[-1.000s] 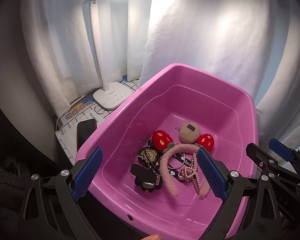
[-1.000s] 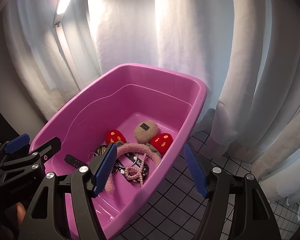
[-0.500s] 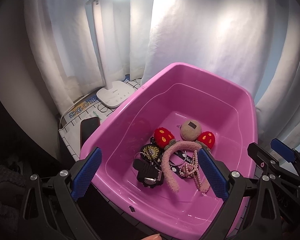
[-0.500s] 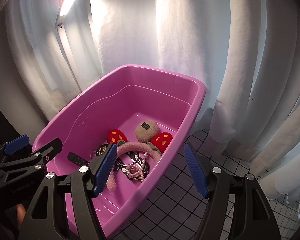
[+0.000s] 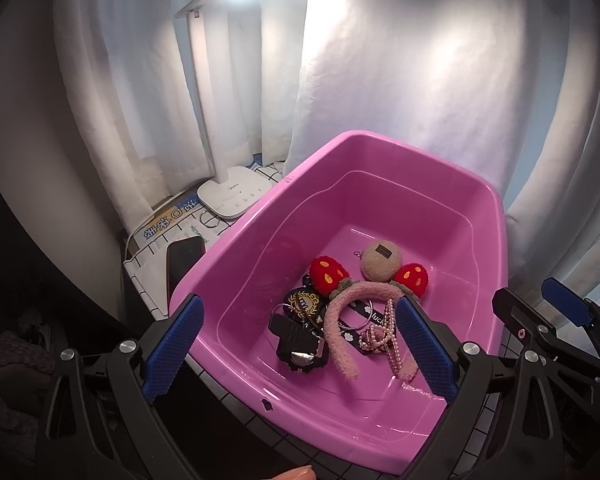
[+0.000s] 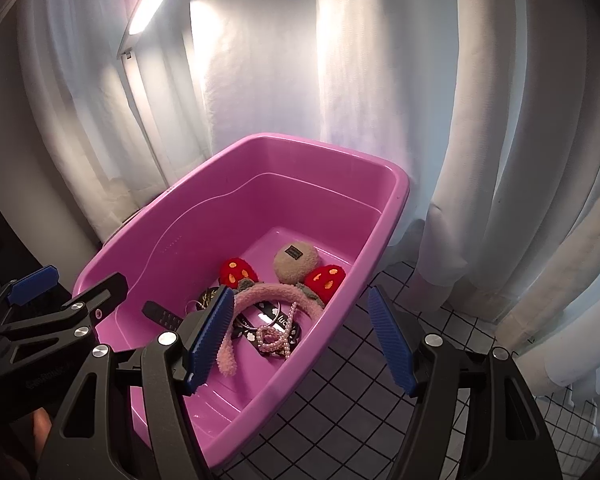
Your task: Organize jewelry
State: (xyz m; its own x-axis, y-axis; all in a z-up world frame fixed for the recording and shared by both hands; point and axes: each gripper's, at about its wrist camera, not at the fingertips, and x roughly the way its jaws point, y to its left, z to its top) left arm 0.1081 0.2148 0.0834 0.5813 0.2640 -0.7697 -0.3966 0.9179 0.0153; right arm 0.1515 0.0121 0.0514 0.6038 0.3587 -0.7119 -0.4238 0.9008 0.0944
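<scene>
Both grippers up, empty, nothing touched.

Left gripper [image 5: 298, 346]: jaws spread wide, hovering above the near end of the pink tub [image 5: 236, 236]. Seen from its own camera, the jewelry pile sits between the two blue pads, slightly ahead of them and lower, on the tub floor. Left pad overlaps the tub's near-left rim; right pad overlaps the headband's right leg.

Right gripper [image 6: 302, 338]: jaws also wide. It straddles the tub's right wall [image 6: 380, 224]: left pad over the inside, right pad out over the black grid-patterned table [image 6: 360, 392]. Pile lies ahead and left of its centre; left pad covers part of it.

Pile, all on the tub floor toward the near half:
- fuzzy pink headband [image 5: 342, 312] with two red strawberry ears, arch toward the far wall, legs pointing at the grippers
- beige plush ball [image 5: 381, 261] with a dark tag, just behind the arch, between the ears
- pearl bead strand [image 5: 382, 334] bunched over the headband's right leg
- black watch [image 5: 300, 346] lying left of the headband's left leg
- round black-and-gold badge [image 5: 304, 302] just beyond the watch
- metal ring and a black strap with white print underneath, partly hidden

Outside the tub, left side: white desk lamp [image 5: 236, 196], lit, base near the rim; black phone [image 5: 184, 254] near the tub's left wall. White curtain [image 6: 280, 60] behind.
</scene>
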